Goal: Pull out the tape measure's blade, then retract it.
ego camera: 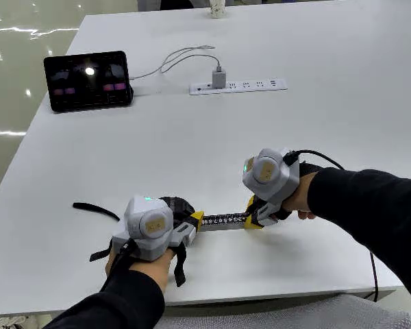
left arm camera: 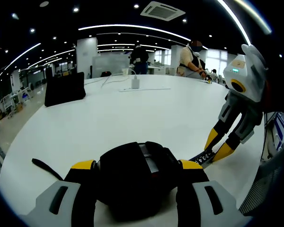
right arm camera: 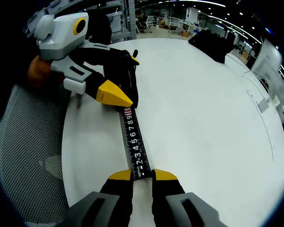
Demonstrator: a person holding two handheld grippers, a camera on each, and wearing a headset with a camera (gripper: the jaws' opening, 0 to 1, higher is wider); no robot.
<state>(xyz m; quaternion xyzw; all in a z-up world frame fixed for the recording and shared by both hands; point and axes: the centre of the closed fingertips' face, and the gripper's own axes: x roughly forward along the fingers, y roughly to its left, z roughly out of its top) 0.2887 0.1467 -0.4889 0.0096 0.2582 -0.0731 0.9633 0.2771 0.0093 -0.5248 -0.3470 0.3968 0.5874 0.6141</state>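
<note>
A black tape measure case [left arm camera: 137, 175] sits on the white table [ego camera: 192, 144], and my left gripper [left arm camera: 136, 165] is shut on it, yellow-tipped jaws on either side. In the head view the case [ego camera: 178, 205] lies at the near edge, partly hidden by the left gripper [ego camera: 192, 223]. A short length of black blade [right arm camera: 134, 149] with white numbers runs from the case [right arm camera: 125, 78] to my right gripper [right arm camera: 142, 176], which is shut on the blade's end. The blade [ego camera: 222, 220] lies flat on the table between the left gripper and the right gripper [ego camera: 252, 221].
A dark tablet [ego camera: 88, 79] stands at the back left. A white power strip [ego camera: 238, 86] with a plugged charger and cable lies at the back centre. A black strap [ego camera: 96, 210] trails left of the case. The table's near edge runs just below both grippers.
</note>
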